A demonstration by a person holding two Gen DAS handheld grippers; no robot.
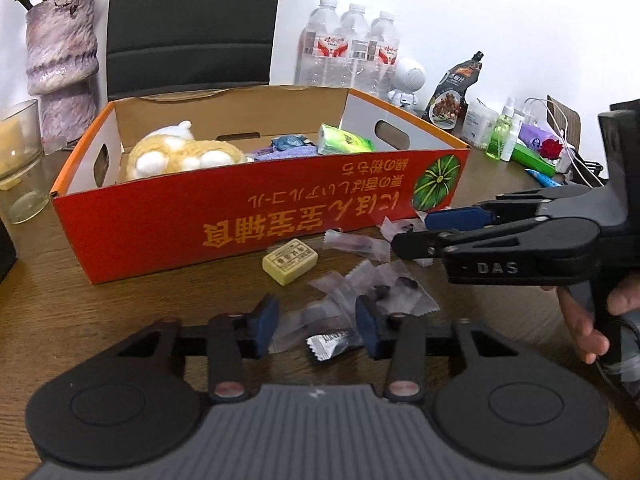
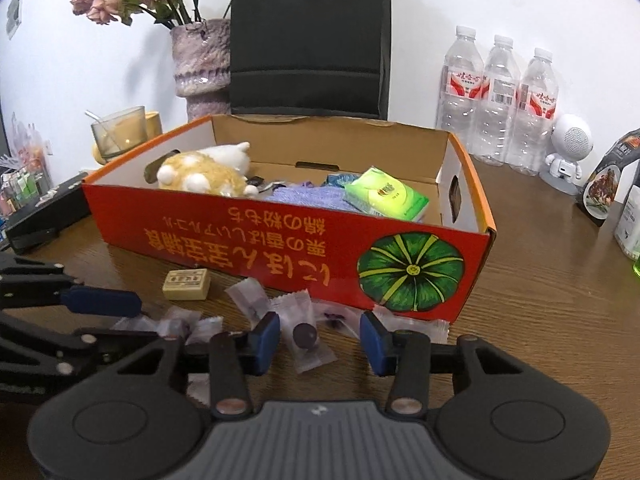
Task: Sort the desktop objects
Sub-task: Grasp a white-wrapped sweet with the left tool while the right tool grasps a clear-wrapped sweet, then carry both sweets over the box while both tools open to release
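One "DAS"-marked right gripper [image 1: 416, 236]

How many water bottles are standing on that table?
3, in a row by the wall behind the box: left bottle, middle bottle, right bottle. More may be hidden.

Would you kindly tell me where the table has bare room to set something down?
Bare wooden table lies right of the red cardboard box, before the clear water bottles. Crowded: wrapped candies and the yellow soap bar fill the strip before the box, by both claws.
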